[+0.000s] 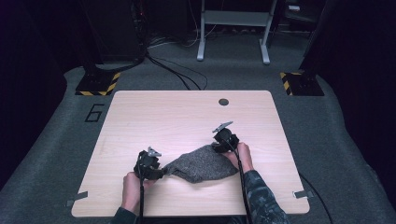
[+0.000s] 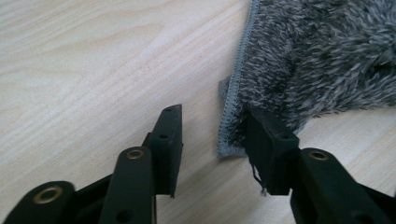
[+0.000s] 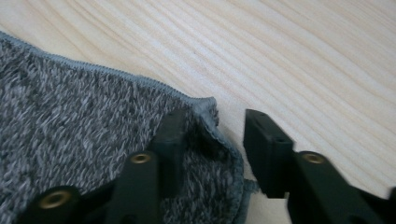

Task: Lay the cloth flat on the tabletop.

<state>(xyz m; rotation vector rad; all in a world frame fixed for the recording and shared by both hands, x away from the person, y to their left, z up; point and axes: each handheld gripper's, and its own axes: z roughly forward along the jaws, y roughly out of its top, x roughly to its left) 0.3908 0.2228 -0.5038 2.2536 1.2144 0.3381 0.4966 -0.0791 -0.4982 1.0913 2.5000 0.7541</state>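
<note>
Black left claw (image 1: 156,173) and right claw (image 1: 219,147), brass-ringed screw holes, grey top plates, camouflage sleeve (image 1: 261,200)

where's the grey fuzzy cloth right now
In the high view the grey cloth lies bunched on the near half of the wooden table, stretched between the left gripper and the right gripper, each at a corner.

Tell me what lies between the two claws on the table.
The grey fuzzy cloth lies crumpled between the left claw and right claw, in the high view.
</note>
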